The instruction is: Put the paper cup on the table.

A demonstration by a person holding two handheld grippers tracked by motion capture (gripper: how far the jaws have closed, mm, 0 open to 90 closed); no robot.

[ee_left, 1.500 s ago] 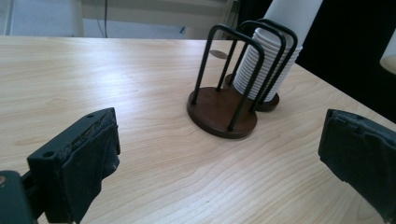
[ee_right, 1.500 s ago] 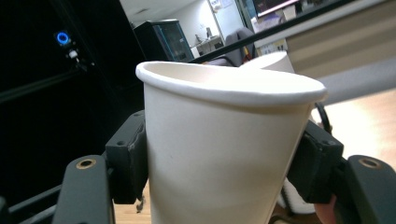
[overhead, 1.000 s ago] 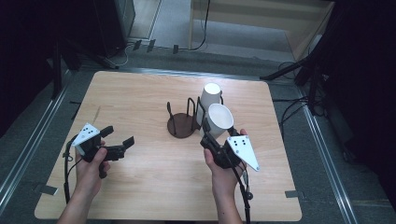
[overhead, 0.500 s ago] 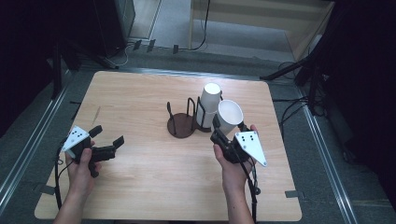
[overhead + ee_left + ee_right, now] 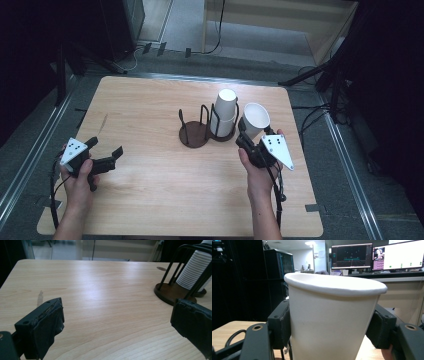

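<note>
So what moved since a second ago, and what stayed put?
The right gripper, shut on the white paper cup, carried it up and toward the table's right edge, away from the cup stack. The left gripper, open and empty, drifted back toward the table's left front corner. The wire cup holder and the upside-down stack in it stayed where they were on the wooden table.
</note>
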